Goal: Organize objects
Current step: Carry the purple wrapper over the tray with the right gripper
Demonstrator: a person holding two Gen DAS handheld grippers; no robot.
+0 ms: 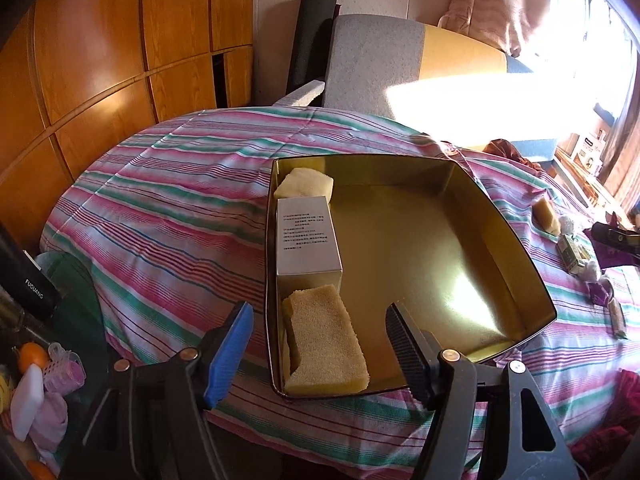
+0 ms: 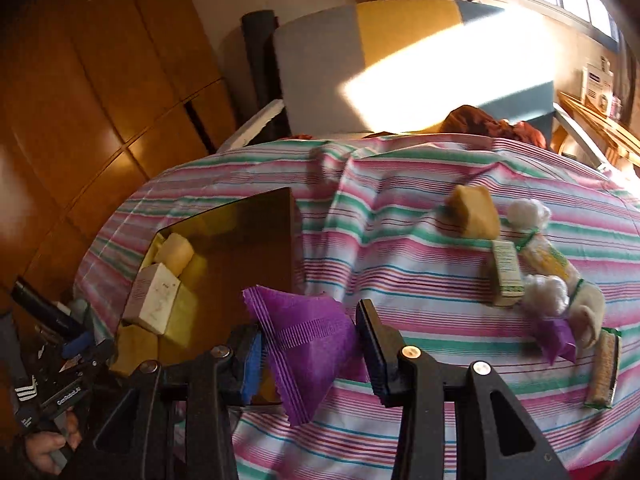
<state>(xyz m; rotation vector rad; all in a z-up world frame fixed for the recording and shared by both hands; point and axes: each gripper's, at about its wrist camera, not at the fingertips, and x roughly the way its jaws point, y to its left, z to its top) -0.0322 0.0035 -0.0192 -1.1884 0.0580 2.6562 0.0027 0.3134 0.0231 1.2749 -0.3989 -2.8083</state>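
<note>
A gold tin (image 1: 500, 236) stands on the striped cloth. Along its left wall lie a pale sponge (image 1: 304, 186), a white box (image 1: 308, 240) and a yellow sponge (image 1: 324, 344). My left gripper (image 1: 320, 344) hangs open over the yellow sponge, its blue pad outside the tin wall, the black pad inside, neither touching. My right gripper (image 2: 310, 360) is shut on a purple packet (image 2: 308, 344), held above the cloth just right of the tin (image 2: 248, 224). It shows small at the right edge of the left wrist view.
Loose on the cloth at right lie a yellow sponge block (image 2: 474, 212), cotton balls (image 2: 546, 294), a small green-white box (image 2: 507, 272), another purple packet (image 2: 560, 338) and a snack bar (image 2: 604, 372). A grey-yellow chair (image 1: 372, 64) stands behind. Clutter with an orange (image 1: 32, 354) sits low left.
</note>
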